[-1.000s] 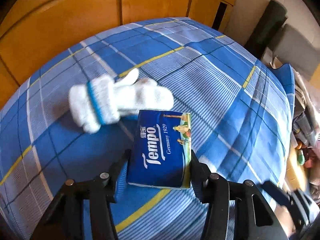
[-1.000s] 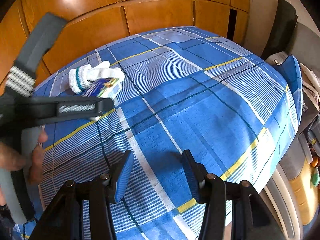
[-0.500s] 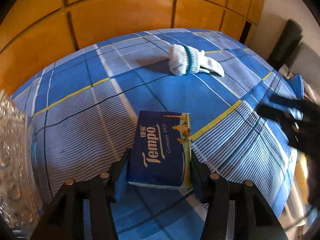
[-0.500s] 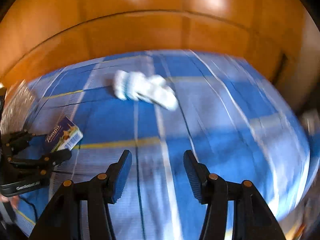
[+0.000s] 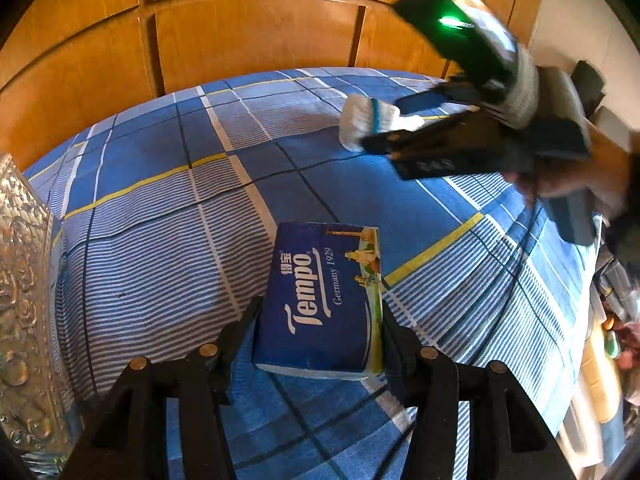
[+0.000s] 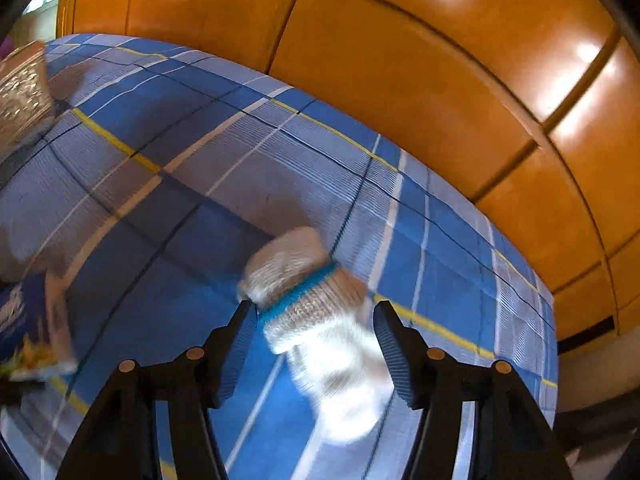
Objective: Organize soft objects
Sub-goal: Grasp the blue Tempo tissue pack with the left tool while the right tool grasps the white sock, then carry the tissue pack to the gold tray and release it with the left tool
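My left gripper [image 5: 320, 316] is shut on a blue Tempo tissue pack [image 5: 324, 296] and holds it above the blue plaid bed sheet [image 5: 168, 216]. A white knitted mitten with a blue band [image 6: 316, 320] lies on the sheet between the open fingers of my right gripper [image 6: 316, 340]. In the left wrist view the mitten [image 5: 368, 120] lies far right, with the right gripper [image 5: 384, 140] over it. The tissue pack also shows at the left edge of the right wrist view [image 6: 20, 320].
A clear patterned glass container [image 5: 24, 300] stands at the left edge of the bed; it also shows in the right wrist view [image 6: 24, 88]. Orange wooden panels [image 5: 240, 32] stand behind the bed. Clutter lies beyond the bed's right edge [image 5: 616, 320].
My right gripper has swung left and moved up to the mitten, which now sits between its fingers. My left gripper has carried the tissue pack left, toward the glass container.
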Available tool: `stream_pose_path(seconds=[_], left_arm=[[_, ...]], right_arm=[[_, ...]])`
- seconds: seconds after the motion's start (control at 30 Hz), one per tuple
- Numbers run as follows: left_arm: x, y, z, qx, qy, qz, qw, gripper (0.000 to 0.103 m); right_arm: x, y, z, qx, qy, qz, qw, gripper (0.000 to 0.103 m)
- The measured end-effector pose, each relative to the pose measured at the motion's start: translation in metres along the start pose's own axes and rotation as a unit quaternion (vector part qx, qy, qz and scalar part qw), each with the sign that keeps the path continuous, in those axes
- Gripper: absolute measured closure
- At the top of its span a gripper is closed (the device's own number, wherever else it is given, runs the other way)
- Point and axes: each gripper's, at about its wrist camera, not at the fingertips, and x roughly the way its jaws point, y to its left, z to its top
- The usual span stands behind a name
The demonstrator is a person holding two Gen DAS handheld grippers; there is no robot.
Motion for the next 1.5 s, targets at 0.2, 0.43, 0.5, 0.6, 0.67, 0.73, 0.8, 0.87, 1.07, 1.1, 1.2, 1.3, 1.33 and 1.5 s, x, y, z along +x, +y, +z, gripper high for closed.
stream_pose_path(seconds=[0.2,0.43,0.5,0.6,0.67,0.73,0.8,0.87,1.07,1.1,1.2,1.3,1.33,1.5], left_arm=[[-0.001,0.003,-0.001,-0.010,-0.003,-0.008,0.9999,0.050],[-0.002,0.002,-0.001,-0.005,-0.006,-0.004,1.0000,0.050],[-0.002,0.001,-0.001,-0.003,-0.007,-0.002,1.0000,0.050],[-0.003,0.002,0.000,-0.002,-0.005,-0.004,1.0000,0.050],[-0.002,0.001,0.001,0.001,0.001,-0.001,1.0000,0.050],[-0.001,0.001,0.006,-0.001,0.012,0.003,0.9999,0.050],[0.001,0.002,0.014,-0.010,0.025,0.002,0.9996,0.051],[0.002,0.005,0.021,-0.018,0.036,0.008,0.9992,0.051],[-0.020,0.015,0.058,-0.037,0.011,0.026,0.9989,0.051],[-0.025,0.018,0.066,-0.042,0.008,0.027,0.9987,0.051],[-0.039,0.034,0.091,-0.065,-0.002,0.038,0.9971,0.051],[-0.052,0.055,0.117,-0.079,-0.018,0.061,0.9948,0.051],[-0.057,0.063,0.124,-0.083,-0.021,0.070,0.9939,0.051],[-0.090,0.121,0.151,-0.123,-0.040,0.110,0.9855,0.051]], right_arm=[[0.016,-0.009,0.006,0.036,0.031,0.048,0.998,0.065],[-0.014,-0.009,-0.029,0.158,0.088,0.108,0.978,0.069],[-0.027,-0.001,-0.044,0.175,0.092,0.115,0.973,0.069],[-0.042,0.011,-0.063,0.202,0.090,0.124,0.967,0.069],[-0.051,0.018,-0.075,0.221,0.081,0.128,0.963,0.068],[-0.052,0.020,-0.079,0.231,0.069,0.122,0.963,0.068],[-0.051,0.022,-0.081,0.238,0.059,0.115,0.963,0.068],[-0.048,0.023,-0.080,0.239,0.052,0.105,0.964,0.067],[-0.048,0.027,-0.080,0.235,0.035,0.088,0.967,0.067],[-0.049,0.027,-0.080,0.237,0.034,0.088,0.967,0.066],[-0.047,0.029,-0.077,0.241,0.041,0.081,0.966,0.066],[-0.047,0.031,-0.075,0.241,0.042,0.073,0.967,0.066],[-0.047,0.030,-0.076,0.242,0.042,0.072,0.967,0.066],[-0.047,0.031,-0.077,0.247,0.042,0.068,0.966,0.066]])
